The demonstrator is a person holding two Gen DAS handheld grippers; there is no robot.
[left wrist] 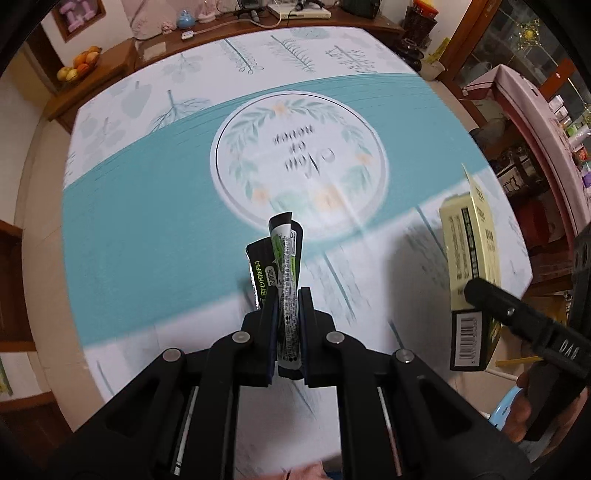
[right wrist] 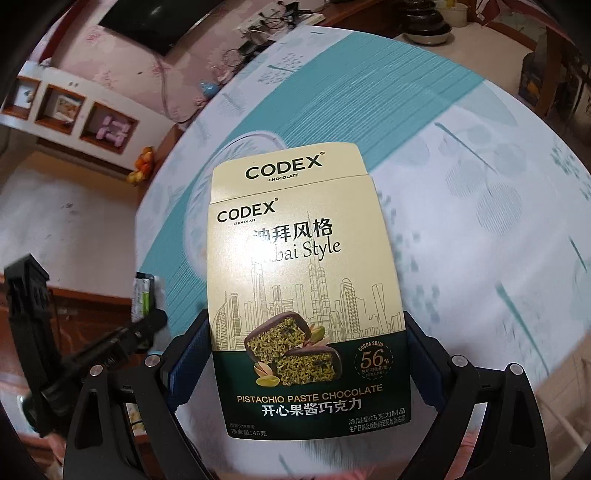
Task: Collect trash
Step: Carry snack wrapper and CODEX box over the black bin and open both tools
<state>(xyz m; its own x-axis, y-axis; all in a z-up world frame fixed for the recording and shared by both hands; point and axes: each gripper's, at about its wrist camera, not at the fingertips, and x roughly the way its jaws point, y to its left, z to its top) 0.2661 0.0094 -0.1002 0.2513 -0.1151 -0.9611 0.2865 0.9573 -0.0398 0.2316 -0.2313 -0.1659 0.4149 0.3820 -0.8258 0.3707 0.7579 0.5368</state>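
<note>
Trash is already up off the bench (left wrist: 147, 177): the left claw (left wrist: 288, 299) is pinching a thin black and green wrapper (left wrist: 286, 258), which sticks up between its two fingers, and the right claw (right wrist: 308, 354) is pressed on both sides of a flat chocolate box (right wrist: 303, 288) that stands upright with its top flap open. Both pieces hang in the air above the bench, and the box sits just off to the right of the wrapper. From here the picking-up part looks done, because no other trash shows on the blue and white cloth. What is left, I think, is to carry both pieces to a bin, but no bin shows in either view, so I cannot tell where it is. Around the bench there is a bowl of fruit (left wrist: 79, 64) on a wooden side shelf at the far left, a small blue round thing (left wrist: 184, 18) and some cables on the far shelf, and a pink cabinet (left wrist: 535, 122) on the right. Nothing lies in the way on the bench, but the two claws are near each other and could bump.
</note>
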